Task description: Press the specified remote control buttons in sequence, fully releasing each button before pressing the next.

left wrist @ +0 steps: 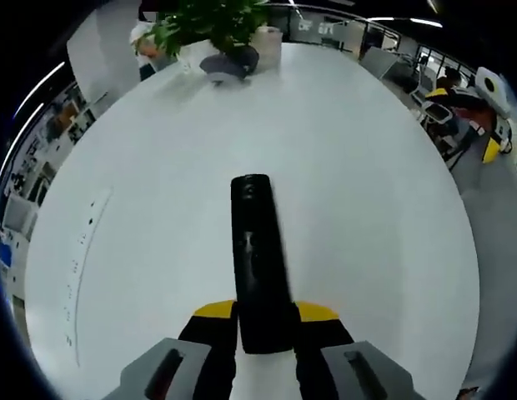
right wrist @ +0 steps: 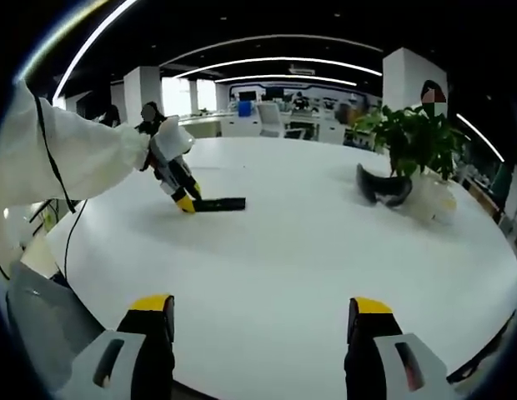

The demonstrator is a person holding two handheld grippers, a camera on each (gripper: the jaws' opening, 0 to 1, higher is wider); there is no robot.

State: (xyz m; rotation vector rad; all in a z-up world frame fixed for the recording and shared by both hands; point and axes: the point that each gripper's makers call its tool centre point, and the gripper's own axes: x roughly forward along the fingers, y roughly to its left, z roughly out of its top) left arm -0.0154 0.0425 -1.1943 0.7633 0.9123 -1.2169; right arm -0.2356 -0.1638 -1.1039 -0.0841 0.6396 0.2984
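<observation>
Remote clamped left, right well apart

Left gripper view: left gripper (left wrist: 265, 333) closed on black remote control (left wrist: 258, 262), long axis straight ahead over white table (left wrist: 383, 217).

Right gripper view: right gripper (right wrist: 263, 333) wide, holding nothing; remote lies far ahead-left, flat on table.

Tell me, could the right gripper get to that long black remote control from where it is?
Probably yes. The right gripper has its jaws open, and bare white table lies between it and the long black remote control, which the left gripper holds by one end.
</observation>
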